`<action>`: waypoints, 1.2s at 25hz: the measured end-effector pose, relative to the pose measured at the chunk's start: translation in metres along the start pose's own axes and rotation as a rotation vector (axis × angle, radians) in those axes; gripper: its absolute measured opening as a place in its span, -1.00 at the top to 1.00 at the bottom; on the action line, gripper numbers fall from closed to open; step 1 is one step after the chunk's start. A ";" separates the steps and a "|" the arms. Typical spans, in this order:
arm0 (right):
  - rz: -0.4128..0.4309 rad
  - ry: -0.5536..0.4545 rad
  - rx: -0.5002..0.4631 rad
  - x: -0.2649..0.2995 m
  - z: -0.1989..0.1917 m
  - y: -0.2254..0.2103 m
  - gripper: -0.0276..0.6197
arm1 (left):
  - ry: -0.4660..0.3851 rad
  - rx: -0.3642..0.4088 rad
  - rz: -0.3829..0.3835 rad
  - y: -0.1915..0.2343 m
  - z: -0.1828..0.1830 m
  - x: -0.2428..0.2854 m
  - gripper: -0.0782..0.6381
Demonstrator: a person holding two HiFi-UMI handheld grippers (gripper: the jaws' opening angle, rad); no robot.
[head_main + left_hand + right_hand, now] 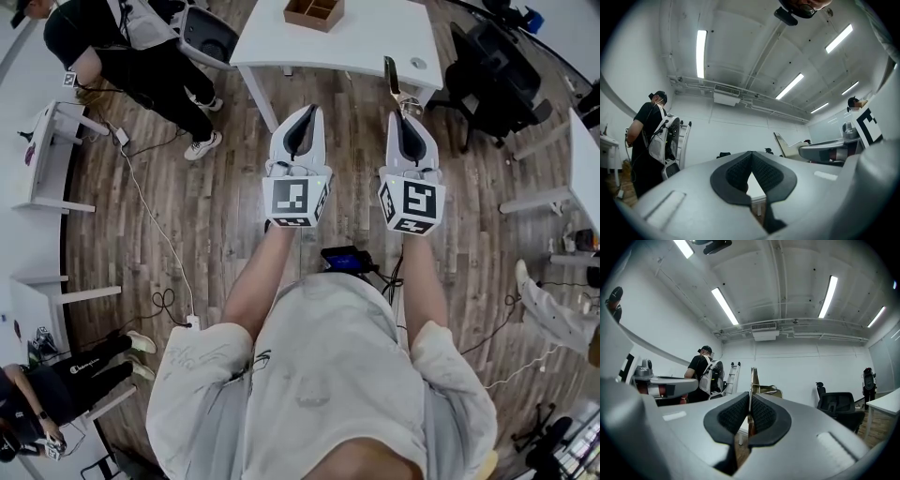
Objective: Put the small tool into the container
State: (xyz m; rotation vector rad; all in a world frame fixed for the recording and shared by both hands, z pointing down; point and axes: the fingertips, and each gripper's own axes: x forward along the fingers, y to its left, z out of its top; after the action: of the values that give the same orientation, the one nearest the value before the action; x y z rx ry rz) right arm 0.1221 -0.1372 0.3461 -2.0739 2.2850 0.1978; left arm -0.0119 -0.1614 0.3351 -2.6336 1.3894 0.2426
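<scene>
Room: open office, grey-brown plank floor, strip lights on a white ceiling. A white table stands ahead of the operator, and on its far part is the container, a brown box with dividers. A dark office chair is to the right of the table. Another person with a backpack stands off to the left.

Right gripper: jaws pressed together on the small tool, a thin flat brass-coloured strip. Its free end stands out past the tips, leaning slightly left. In the right gripper view the pads pinch both flat faces of the strip. The tool is in the air, short of the table edge and well apart from the container.

Left gripper: jaws meet at the tips, nothing between them, confirmed in the left gripper view. It is held level beside the right one.

Handling (judgement): the strip looks stiff, light and smooth, probably metal, so it may slip or pivot in the pads if tilted fast. The grip on the flat faces near one end looks right. The long free end should go into a compartment first.

Writing: each marker cube carries black-and-white square codes only. No brand or label legible; the small print on clothing at lower left is too small to read
</scene>
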 end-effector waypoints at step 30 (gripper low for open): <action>0.041 0.036 0.002 0.033 -0.017 -0.004 0.88 | -0.009 -0.004 0.025 0.012 -0.011 0.025 0.74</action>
State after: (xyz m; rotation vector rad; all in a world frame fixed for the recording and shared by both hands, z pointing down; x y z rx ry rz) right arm 0.1240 -0.1729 0.3589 -2.0474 2.3487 0.1621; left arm -0.0070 -0.1903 0.3399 -2.6162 1.4212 0.2606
